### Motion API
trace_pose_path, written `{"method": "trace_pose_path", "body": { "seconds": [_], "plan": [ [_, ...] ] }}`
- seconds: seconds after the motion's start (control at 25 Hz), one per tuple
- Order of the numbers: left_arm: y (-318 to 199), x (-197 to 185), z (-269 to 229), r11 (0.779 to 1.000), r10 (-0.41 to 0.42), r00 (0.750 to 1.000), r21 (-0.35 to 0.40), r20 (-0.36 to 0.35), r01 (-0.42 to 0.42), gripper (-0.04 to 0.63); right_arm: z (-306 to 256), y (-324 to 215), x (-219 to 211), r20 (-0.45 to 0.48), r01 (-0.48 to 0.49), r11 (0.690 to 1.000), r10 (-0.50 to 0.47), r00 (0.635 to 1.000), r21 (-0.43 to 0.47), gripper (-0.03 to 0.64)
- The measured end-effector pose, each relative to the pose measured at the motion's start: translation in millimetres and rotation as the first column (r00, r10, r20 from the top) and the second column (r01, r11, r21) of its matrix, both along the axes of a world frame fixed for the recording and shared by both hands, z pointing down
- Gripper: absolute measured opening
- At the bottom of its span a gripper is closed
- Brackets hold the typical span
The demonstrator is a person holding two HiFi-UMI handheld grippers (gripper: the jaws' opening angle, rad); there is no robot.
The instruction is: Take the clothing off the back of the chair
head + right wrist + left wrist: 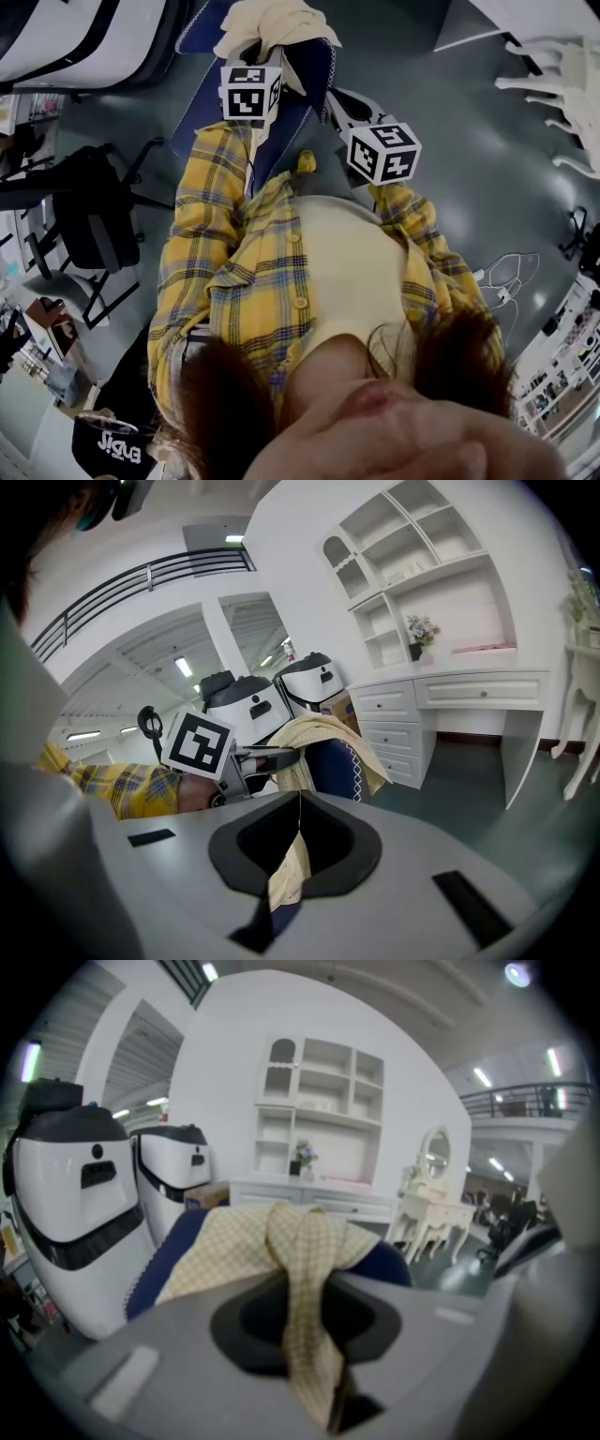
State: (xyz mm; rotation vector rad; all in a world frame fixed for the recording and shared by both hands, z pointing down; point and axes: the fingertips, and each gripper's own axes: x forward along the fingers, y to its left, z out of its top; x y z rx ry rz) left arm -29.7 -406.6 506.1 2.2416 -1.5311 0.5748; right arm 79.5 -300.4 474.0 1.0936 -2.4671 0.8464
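We reach forward with both arms in yellow plaid sleeves [202,216], each claw tipped a little below level towards the navy chair [305,89] in front of us. The left arm is the more extended. Its marker cube [251,92] sits over the chair back, and the left claw [307,1316] goes up to the chair's top edge. The right arm is bent more and lies nearer our body, off to the right side of the chair. Its cube [382,152] sits lower in the head view.

The clothing [272,23], a cream garment with a fine check, lies draped over the top of the chair back and hangs down both sides. In the left gripper view a gathered fold of it runs down through the claw, and the jaws are pressed in on that fold. The rest spreads over the blue backrest just beyond.

The right claw [292,846] is pressed together on a narrow strip of the same cream cloth. A bit of blue shows under that strip, and we cannot tell what it is.

Behind the chair stand two white rounded machines [80,1185] and a white shelf unit with drawers [441,658].
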Motion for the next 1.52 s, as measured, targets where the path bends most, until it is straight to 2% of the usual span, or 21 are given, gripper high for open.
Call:
{"method": "trace_pose_path", "body": {
  "seconds": [0.28, 0.68, 1.16, 1.52],
  "plan": [
    [21.4, -13.6, -41.3, 0.993, -0.039, 0.998, 0.106, -0.059, 0.045, 0.072, -8.6, 4.9, -11.9, 0.0, -0.01, 1.0, 0.01, 1.0, 0.024, 0.014],
    [78.2, -58.5, -98.4, 0.969, -0.096, 0.987, 0.216, -0.129, 0.123, 0.072, -33.8, 16.0, -39.3, 0.009, 0.007, 0.995, -0.008, 1.0, 0.095, 0.014],
    [146.3, -109.0, -134.4, 0.928, -0.204, 0.956, 0.27, -0.213, 0.258, 0.072, -56.6, 37.7, -64.5, 0.022, 0.041, 0.988, -0.045, 0.999, 0.15, 0.014],
    [186.6, -131.0, -133.6, 0.916, -0.259, 0.941, 0.254, -0.219, 0.311, 0.072, -64.2, 54.8, -80.2, 0.021, 0.07, 0.984, -0.075, 0.997, 0.166, 0.014]
  ]
}}
